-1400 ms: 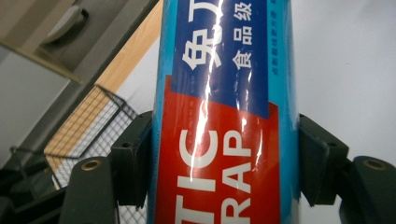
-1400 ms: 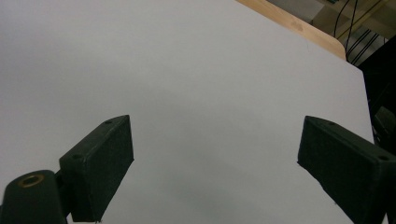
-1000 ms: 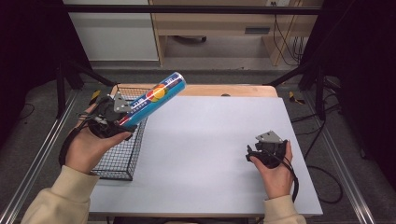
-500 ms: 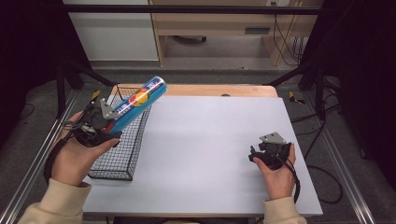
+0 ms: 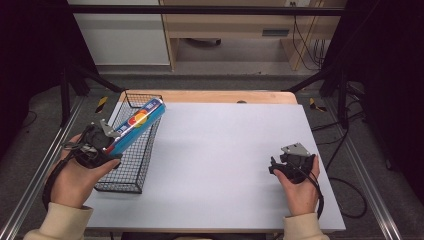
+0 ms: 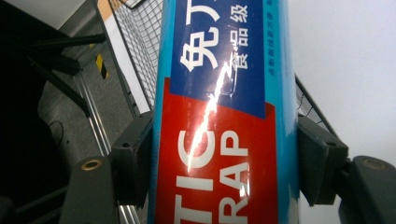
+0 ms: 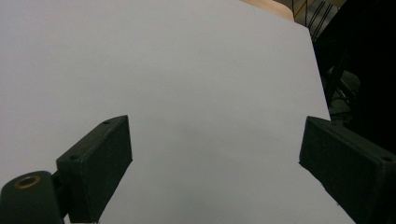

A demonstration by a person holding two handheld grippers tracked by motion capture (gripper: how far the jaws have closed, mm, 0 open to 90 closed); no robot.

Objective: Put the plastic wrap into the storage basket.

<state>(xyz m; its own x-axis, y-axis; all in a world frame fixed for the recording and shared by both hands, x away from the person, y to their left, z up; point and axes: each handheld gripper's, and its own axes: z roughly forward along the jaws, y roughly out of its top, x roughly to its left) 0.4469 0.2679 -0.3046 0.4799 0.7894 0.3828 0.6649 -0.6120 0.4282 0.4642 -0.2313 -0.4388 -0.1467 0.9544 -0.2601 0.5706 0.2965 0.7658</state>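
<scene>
- Left claw [image 5: 111, 142], off the counter's left edge, is clamped on the blue plastic-wrap box [image 5: 135, 125]; in the left gripper view both jaws press flat against the box's [image 6: 224, 121] long sides near its red-labelled end.
- Compared with a second ago, that claw has dropped and swung out to the left: the box was then held high over the counter's left part, and now it slants low across the wire basket [image 5: 131, 150], its far end pointing up and away from the claw.
- Judging by that, the carry is nearly over and what remains is to lower the box into the basket and let go.
- Just right of and beyond the left claw, the wire basket sits at the counter's [image 5: 220, 165] left margin; through its mesh no contents can be made out, though the box covers part of it.
- Whether the box already touches the basket's rim cannot be told.
- Right claw [image 5: 280, 166], well apart on the counter's right side, has its jaws spread wide with nothing between them; the right gripper view shows bare grey counter [image 7: 196, 84] ahead of it.
- It sits much where it did a second ago, so it seems to be waiting.
</scene>
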